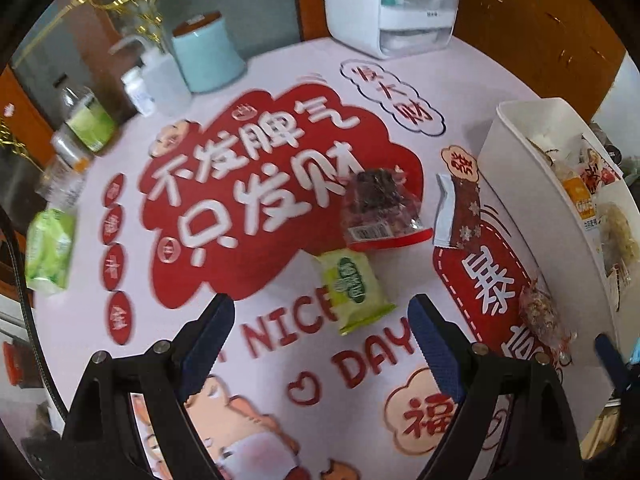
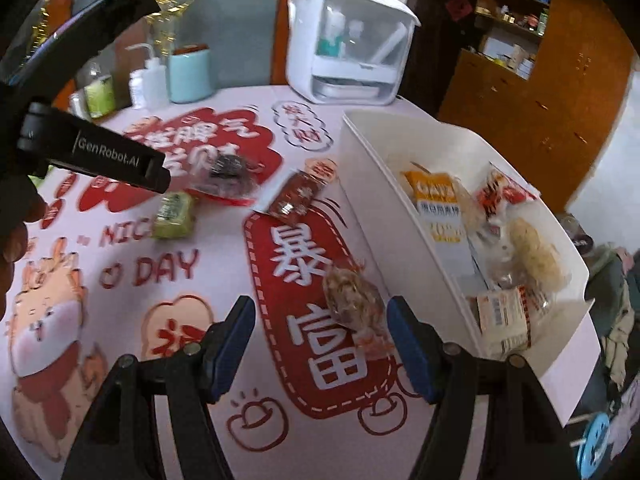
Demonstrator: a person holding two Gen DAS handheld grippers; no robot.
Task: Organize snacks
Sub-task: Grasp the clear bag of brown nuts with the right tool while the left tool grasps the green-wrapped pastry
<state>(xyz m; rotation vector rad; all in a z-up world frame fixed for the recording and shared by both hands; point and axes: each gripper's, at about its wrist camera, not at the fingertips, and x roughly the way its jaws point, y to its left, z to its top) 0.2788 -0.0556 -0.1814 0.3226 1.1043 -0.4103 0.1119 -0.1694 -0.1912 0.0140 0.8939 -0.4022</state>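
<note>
My left gripper [image 1: 320, 312] is open above the printed tablecloth, and a green snack packet [image 1: 354, 290] lies just beyond its fingertips, touching neither. Past it lie a dark red bag of dried fruit [image 1: 380, 208] and a red-brown sachet [image 1: 460, 212]. My right gripper [image 2: 320, 312] is open too. A clear-wrapped nut snack [image 2: 352, 300] lies on the cloth between its blue pads, nearer the right one, and neither pad presses on it. To the right stands a white bin [image 2: 400, 152] holding several snack packs.
Along the table's far edge stand a white appliance [image 2: 348, 40], a teal canister [image 2: 190, 74], a squeeze bottle and other bottles. Another green packet [image 1: 50, 252] lies at the far left edge. The left gripper's black housing [image 2: 116, 156] and a hand cross the right wrist view's left side.
</note>
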